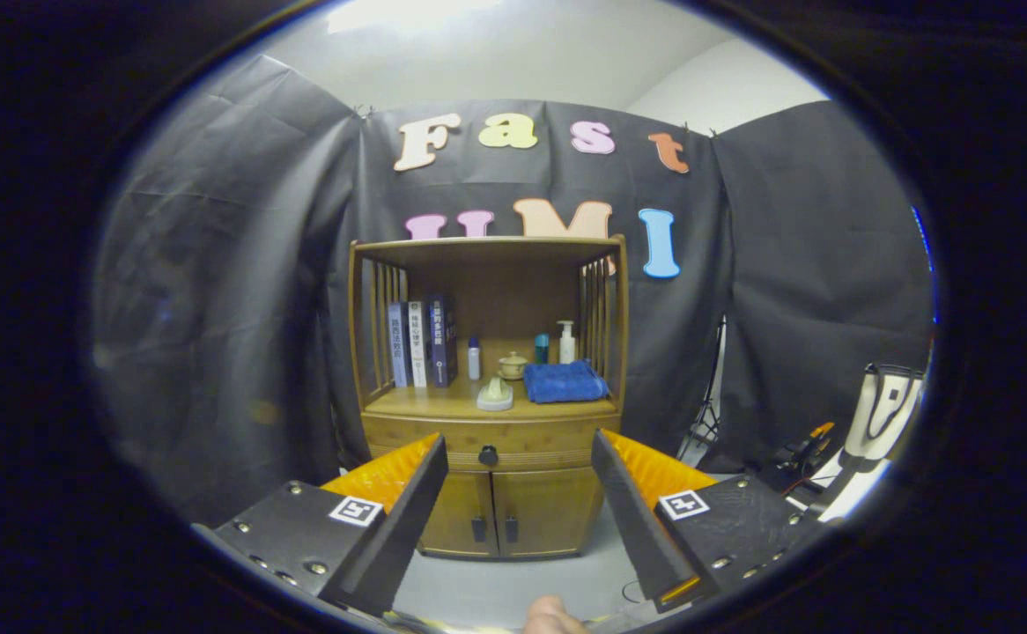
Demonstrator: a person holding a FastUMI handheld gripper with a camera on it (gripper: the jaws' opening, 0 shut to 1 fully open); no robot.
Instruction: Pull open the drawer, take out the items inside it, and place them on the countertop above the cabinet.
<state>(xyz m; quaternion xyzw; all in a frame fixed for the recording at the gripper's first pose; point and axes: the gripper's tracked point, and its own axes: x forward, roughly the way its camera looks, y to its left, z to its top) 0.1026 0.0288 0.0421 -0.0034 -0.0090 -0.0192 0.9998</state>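
Observation:
A wooden cabinet (pixel 489 396) stands ahead against the booth wall. Its drawer (pixel 531 445) is closed, with a dark round knob (pixel 488 455) in the middle of its front. The countertop (pixel 443 401) above the drawer carries a folded blue towel (pixel 564 382), a small pale lidded dish (pixel 495 394), a little teapot (pixel 513 364), several bottles and three upright books (pixel 422 342). My gripper (pixel 520 453) is open, well short of the cabinet. The knob sits between the fingertips in the view, some distance beyond them. Nothing is held.
Two lower cabinet doors (pixel 513 524) with dark handles are shut below the drawer. A white bag with dark straps (pixel 883 414) and some gear stand on the floor to the right. A fingertip of the person's hand (pixel 553 616) shows below the fingers.

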